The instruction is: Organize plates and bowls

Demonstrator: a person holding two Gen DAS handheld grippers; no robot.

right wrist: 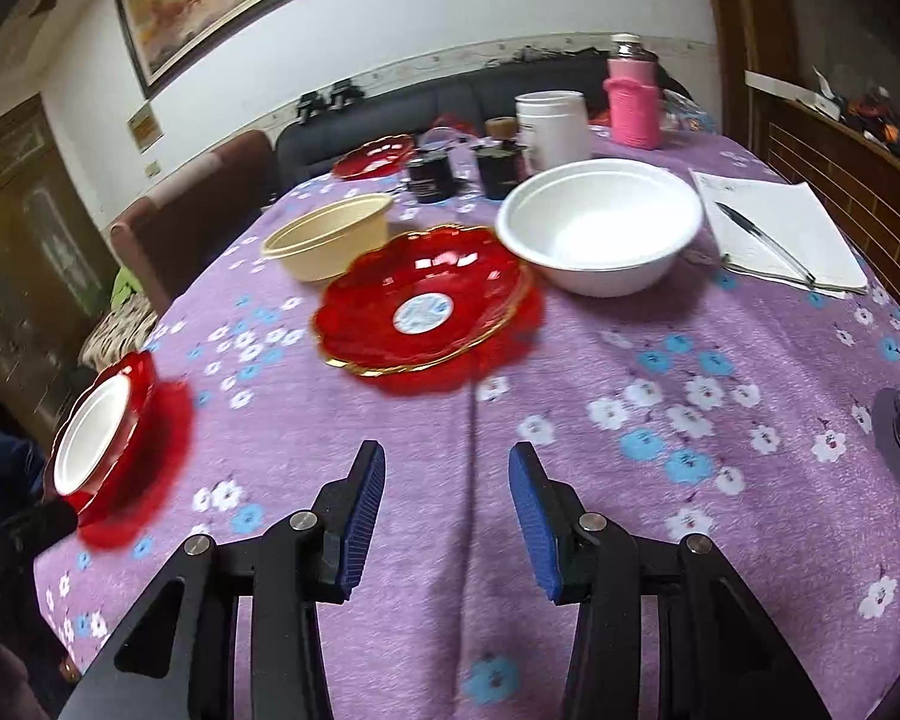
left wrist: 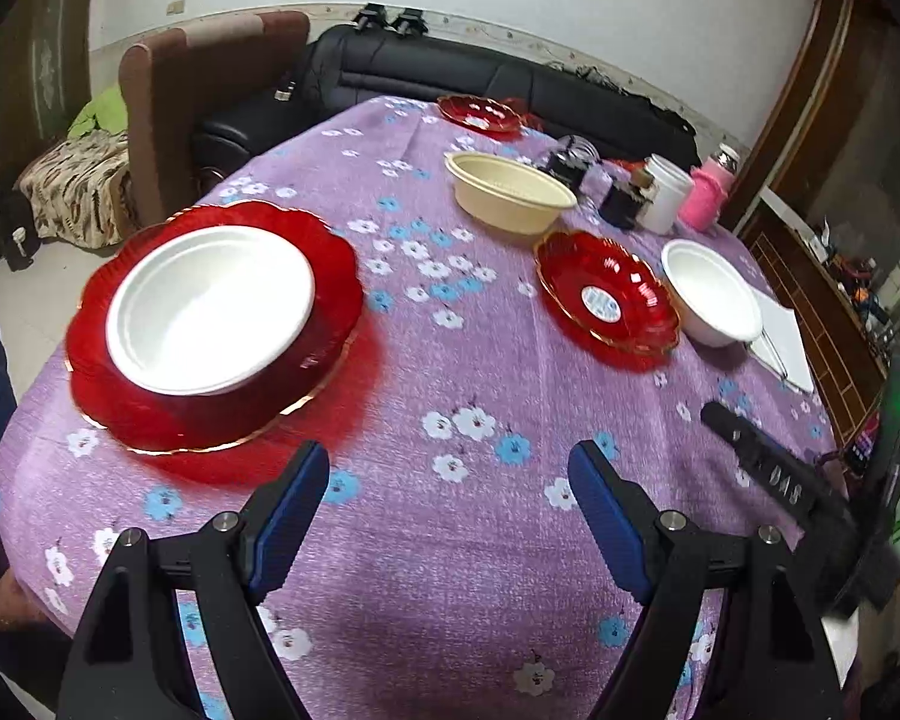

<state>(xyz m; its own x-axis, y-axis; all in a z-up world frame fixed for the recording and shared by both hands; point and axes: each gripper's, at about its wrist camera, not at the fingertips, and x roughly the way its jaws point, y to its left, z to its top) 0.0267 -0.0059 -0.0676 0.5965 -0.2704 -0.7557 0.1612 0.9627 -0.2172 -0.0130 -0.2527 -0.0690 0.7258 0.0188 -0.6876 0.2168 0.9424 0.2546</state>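
Counter (left wrist: 450, 570): covered by a purple cloth with white and blue flowers, carries all the dishes.

Sofa (left wrist: 450, 69): black, behind the far edge of the counter; a brown chair (left wrist: 204, 90) stands to its left.

Red plate, near left (left wrist: 210, 420): scalloped, gold rim. Holds one white bowl (left wrist: 210, 306), upright, sitting in its middle. The bowl looks empty.

Second red plate (right wrist: 426, 306): mid-counter, same pattern, round white label in the centre, nothing else in it.

Second white bowl (right wrist: 600, 222): upright just beside that plate on its right; touching or not cannot be told. Empty.

Cream bowl (right wrist: 330, 240): upright, behind the second red plate and to its left, apart from it. Nothing shows inside.

Third red plate (right wrist: 375, 156): at the far edge of the counter, well apart from the others.

White jar (right wrist: 555, 123), pink bottle (right wrist: 630, 102), two dark jars (right wrist: 429, 177): grouped at the far right. Contents hidden.

Paper sheets (right wrist: 780, 228) with a pen lie right of the second white bowl.

Left gripper (left wrist: 450, 501): jaws wide apart, nothing between them, over bare cloth near the stacked plate and bowl.

Right gripper (right wrist: 447, 513): jaws narrower but apart, holding nothing, over bare cloth short of the second red plate.
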